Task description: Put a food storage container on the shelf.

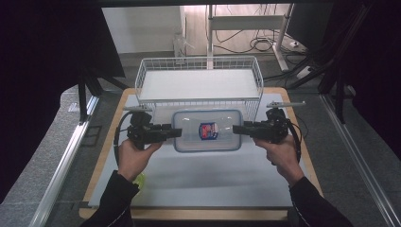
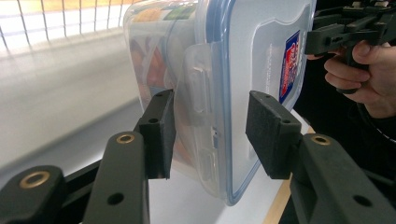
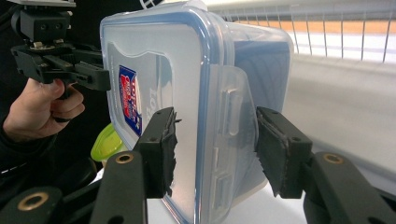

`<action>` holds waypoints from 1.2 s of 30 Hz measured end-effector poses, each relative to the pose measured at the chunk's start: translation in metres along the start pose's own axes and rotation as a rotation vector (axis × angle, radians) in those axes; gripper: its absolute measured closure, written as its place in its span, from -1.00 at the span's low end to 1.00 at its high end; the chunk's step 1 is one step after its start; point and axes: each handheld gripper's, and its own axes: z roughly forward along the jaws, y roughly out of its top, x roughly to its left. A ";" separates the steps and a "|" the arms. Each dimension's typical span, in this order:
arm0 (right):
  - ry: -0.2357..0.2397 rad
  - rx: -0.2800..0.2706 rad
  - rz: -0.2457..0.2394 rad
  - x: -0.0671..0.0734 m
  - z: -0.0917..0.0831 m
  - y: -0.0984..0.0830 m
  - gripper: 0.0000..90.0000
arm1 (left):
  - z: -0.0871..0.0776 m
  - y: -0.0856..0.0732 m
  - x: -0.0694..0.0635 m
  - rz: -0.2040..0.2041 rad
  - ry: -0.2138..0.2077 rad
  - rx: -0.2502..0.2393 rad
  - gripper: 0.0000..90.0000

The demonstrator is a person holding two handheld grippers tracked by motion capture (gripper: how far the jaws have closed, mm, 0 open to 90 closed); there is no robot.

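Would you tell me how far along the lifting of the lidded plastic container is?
Done: left gripper and right gripper each clamp an end latch of the container, lid on. In hand: it hangs between them in front of the wire basket. Left, probably: setting it in the basket.

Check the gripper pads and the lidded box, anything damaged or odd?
Yes: the right hand-held gripper has worn pads, the foam torn and ragged along its edge. The clear plastic box with the blue-rimmed lid looks intact, its side latches closed.
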 end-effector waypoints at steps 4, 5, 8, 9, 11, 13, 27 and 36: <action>-0.003 -0.013 -0.015 0.005 -0.001 0.023 0.10 | -0.010 0.022 0.001 0.009 0.006 -0.008 0.19; -0.003 -0.013 -0.015 0.005 -0.001 0.023 0.10 | -0.010 0.022 0.001 0.009 0.006 -0.008 0.19; -0.005 -0.030 -0.028 0.009 -0.001 0.041 0.10 | -0.017 0.039 0.003 0.012 0.005 -0.019 0.18; -0.005 -0.030 -0.028 0.009 -0.001 0.041 0.10 | -0.017 0.039 0.003 0.012 0.005 -0.019 0.18; -0.009 -0.037 -0.035 0.010 -0.001 0.052 0.10 | -0.020 0.048 0.006 0.017 0.001 -0.030 0.18; -0.012 -0.040 -0.036 0.012 0.000 0.064 0.10 | -0.022 0.058 0.009 0.018 0.000 -0.035 0.18; -0.014 -0.062 -0.033 -0.001 0.014 0.111 0.09 | -0.023 0.105 0.034 0.002 0.000 -0.031 0.18; -0.028 -0.073 0.001 -0.022 0.026 0.129 0.09 | -0.010 0.120 0.055 -0.033 -0.003 -0.032 0.17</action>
